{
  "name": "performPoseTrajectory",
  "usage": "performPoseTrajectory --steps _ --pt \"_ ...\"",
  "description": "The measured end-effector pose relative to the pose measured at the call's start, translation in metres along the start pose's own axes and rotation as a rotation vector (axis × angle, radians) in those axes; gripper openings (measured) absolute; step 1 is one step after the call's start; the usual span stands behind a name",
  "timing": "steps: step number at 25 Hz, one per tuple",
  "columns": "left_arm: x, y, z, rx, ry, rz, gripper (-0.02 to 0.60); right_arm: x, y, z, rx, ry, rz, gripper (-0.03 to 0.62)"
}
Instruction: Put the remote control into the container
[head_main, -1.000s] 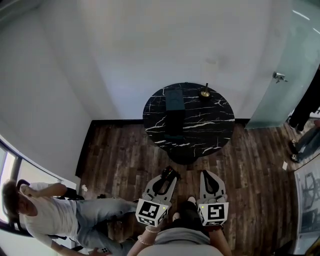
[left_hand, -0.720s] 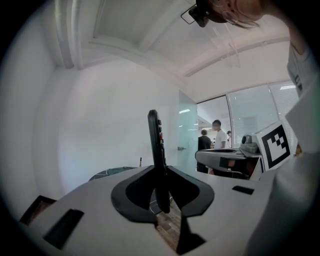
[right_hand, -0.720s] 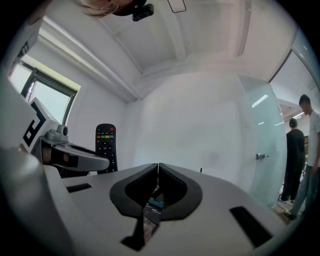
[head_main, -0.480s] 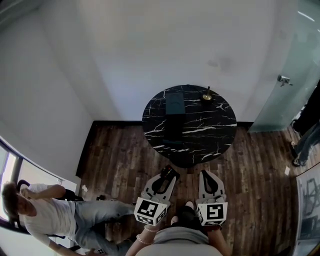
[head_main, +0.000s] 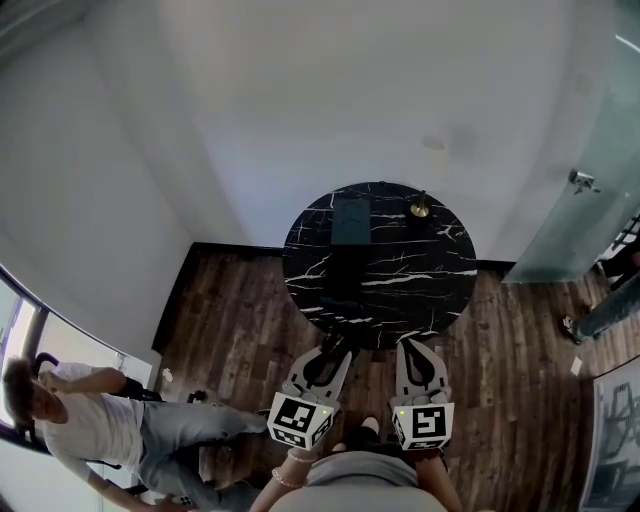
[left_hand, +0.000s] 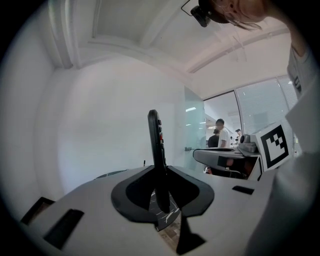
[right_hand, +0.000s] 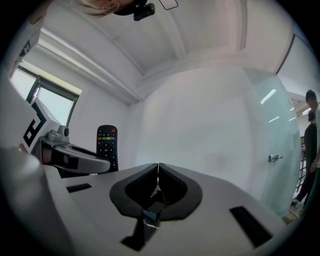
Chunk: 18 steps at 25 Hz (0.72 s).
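Remote (left_hand: 155, 135) is gripped upright, edge-on, by the left gripper's (left_hand: 160, 172) jaws, its lower end hidden. Alongside, the right gripper's (right_hand: 158, 167) jaws are pressed together, empty. Ahead, the container (head_main: 350, 218) lies on the surface (head_main: 400, 290).

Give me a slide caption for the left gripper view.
Left hand-held gripper shut on an upright black remote, white wall beyond.

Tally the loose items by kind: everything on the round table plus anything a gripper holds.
Remote control: 1, clamped in the left gripper
Dark container: 1, on the table
Small brass item: 1, on the table
Total: 3
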<state>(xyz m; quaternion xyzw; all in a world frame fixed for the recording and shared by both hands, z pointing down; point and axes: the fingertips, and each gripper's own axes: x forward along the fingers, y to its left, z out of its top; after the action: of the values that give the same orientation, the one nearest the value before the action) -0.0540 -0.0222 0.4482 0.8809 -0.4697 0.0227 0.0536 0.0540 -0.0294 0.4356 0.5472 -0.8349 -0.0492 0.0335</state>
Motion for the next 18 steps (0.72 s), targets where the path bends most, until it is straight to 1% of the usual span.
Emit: performPoseTrajectory --steps 8,13,18 --pt "0.030 -0.008 -0.004 -0.010 0.010 0.036 0.081 0.013 -0.035 -0.012 0.030 0.005 0.025 0.012" --pt "0.040 -0.008 -0.004 -0.010 0.019 0.047 0.081 0.018 -0.042 -0.013 0.026 0.002 0.043 0.012" --pt "0.052 -0.005 -0.003 -0.010 0.019 0.038 0.081 0.024 -0.050 -0.016 0.048 0.002 0.025 0.012"
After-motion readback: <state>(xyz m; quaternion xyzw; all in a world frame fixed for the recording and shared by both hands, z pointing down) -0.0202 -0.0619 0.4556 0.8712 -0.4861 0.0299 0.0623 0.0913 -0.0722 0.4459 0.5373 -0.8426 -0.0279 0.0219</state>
